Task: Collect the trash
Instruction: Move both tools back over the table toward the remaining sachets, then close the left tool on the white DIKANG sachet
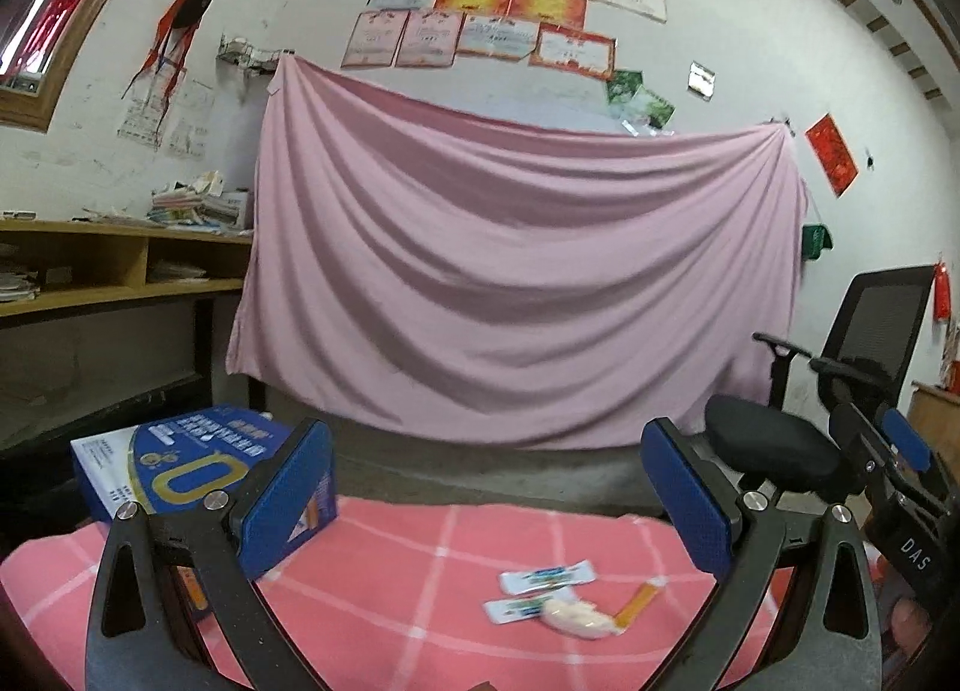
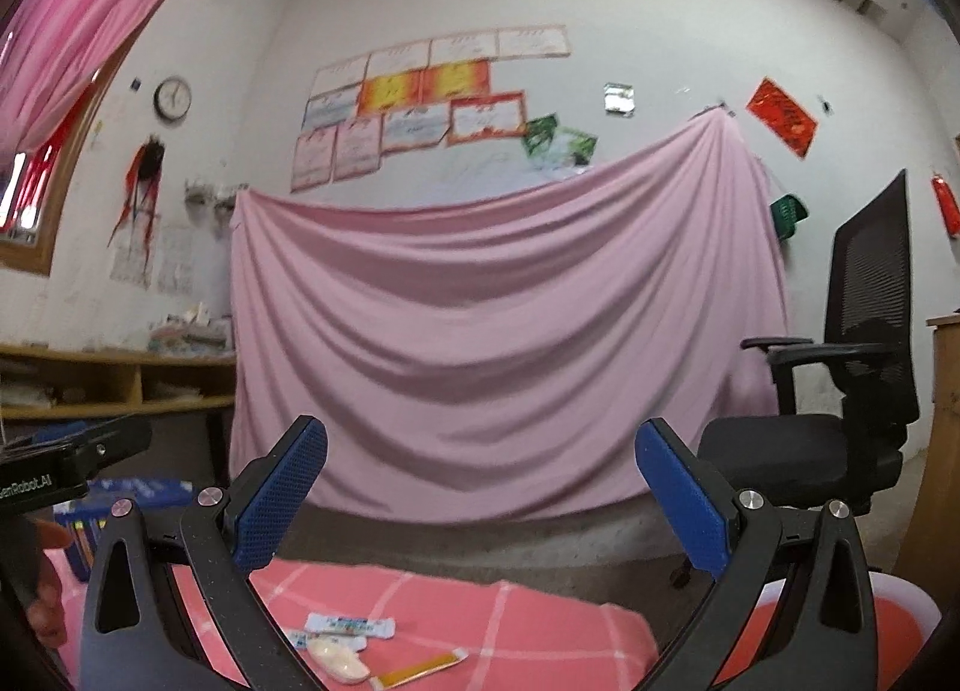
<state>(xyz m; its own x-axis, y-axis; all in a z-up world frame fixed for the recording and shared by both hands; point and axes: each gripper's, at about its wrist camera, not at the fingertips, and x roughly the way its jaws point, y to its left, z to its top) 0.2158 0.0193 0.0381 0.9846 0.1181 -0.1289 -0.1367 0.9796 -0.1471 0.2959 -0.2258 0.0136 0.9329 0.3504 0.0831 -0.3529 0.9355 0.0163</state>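
Both the left gripper [image 1: 486, 487] and right gripper [image 2: 480, 487] hover wide open, holding nothing. The wrappers [image 1: 547, 577], a tissue wad [image 1: 577, 618] and an orange sachet [image 1: 639, 601] lie clustered near the table's [image 1: 384, 589] right edge. A blue box [image 1: 180, 463] sits at its far left corner, contents hidden.

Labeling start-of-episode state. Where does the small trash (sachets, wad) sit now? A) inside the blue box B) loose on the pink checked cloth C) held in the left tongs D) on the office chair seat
B: the two white sachets, the orange sachet and the pale wad lie loose on the pink checked cloth; both the left tongs and the right tongs are open and empty.
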